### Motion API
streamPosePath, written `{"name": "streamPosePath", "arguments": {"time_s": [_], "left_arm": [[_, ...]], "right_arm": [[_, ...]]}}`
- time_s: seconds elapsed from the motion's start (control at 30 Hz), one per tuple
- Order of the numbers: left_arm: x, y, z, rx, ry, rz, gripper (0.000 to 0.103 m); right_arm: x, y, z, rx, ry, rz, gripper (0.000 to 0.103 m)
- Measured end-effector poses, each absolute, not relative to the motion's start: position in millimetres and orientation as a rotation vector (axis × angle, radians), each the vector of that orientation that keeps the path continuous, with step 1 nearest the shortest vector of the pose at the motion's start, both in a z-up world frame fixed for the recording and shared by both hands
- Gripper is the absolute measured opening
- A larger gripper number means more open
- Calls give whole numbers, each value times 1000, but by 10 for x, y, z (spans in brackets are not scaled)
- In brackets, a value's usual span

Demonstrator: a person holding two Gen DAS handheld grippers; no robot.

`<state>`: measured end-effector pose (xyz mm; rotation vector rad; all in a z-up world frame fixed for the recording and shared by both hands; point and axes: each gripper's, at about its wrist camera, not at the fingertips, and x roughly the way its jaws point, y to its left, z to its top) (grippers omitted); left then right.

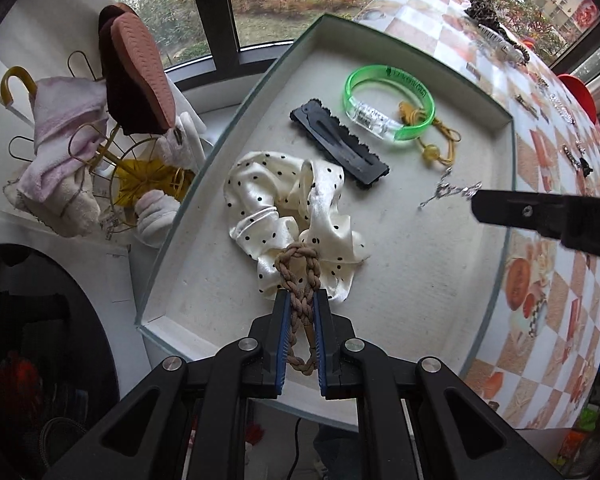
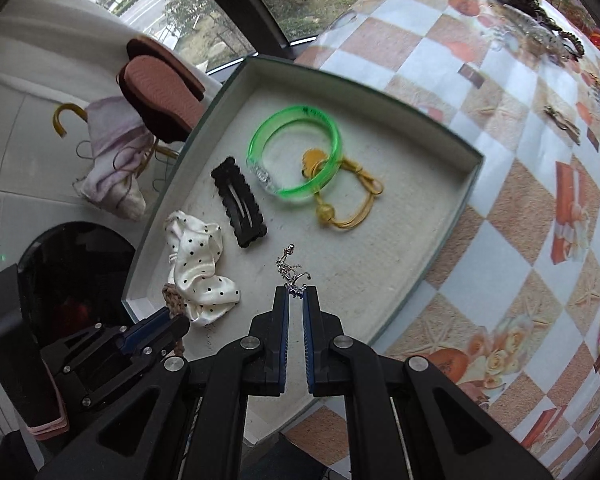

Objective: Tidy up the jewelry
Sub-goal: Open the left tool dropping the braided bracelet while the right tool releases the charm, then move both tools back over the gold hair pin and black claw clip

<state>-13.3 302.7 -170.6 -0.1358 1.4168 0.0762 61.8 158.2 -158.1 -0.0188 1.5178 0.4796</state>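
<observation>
The braided brown hair tie (image 1: 299, 280) is pinched between the blue pads of the left gripper (image 1: 300, 300), hanging over the near left part of the box, right above the polka-dot scrunchie (image 1: 296, 216). To set it down well, I'd lower it onto bare floor just beside the scrunchie instead of on top of it, and only then let the jaws part, so the loop doesn't snag on the pads.

The right gripper (image 2: 295, 294) is nipped shut on one end of a small silver chain piece (image 2: 290, 268), which trails away over the near middle of the box (whether its far end rests on the floor or dangles, I cannot tell). Same advice: ease it flat before letting go, clear of the other pieces, or it will tangle.

The shallow white box (image 2: 452, 208) with the dark rim already holds the scrunchie at near left, a black scalloped hair clip (image 2: 239, 208) beyond it, and farther off a clear green bangle (image 2: 296, 148) overlapping a yellow cord bracelet (image 2: 348, 204).

Outside it, more ornaments lie scattered on the checked tablecloth (image 2: 500, 240), far and right.
</observation>
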Motion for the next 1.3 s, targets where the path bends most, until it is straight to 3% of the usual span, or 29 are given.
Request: {"name": "streamPosePath", "arguments": {"time_s": [0.67, 0.73, 0.77, 0.8, 0.83, 0.87, 0.9, 1.3], "left_arm": [[-72, 2880, -1865, -27, 1464, 109, 16], [-69, 2865, -1847, -15, 1463, 115, 16], [-69, 2858, -1837, -11, 1462, 116, 16], [-64, 2855, -1832, -7, 1461, 118, 19], [-60, 2846, -1823, 0, 1461, 124, 41], [-60, 2843, -1813, 5, 1457, 130, 76], [-60, 2843, -1795, 12, 1447, 142, 87], [-20, 2661, -1770, 108, 1510, 100, 90]], "right_arm": [[636, 1638, -1994, -36, 1616, 447, 9], [643, 1619, -1935, -19, 1607, 456, 18], [650, 1608, -1886, -10, 1595, 462, 33], [656, 1599, -1842, -2, 1584, 466, 44], [663, 1587, -1791, 8, 1572, 470, 47], [675, 1559, -1731, 20, 1560, 472, 47], [689, 1542, -1690, 28, 1554, 471, 47], [752, 1094, -1237, 53, 1498, 357, 60]]}}
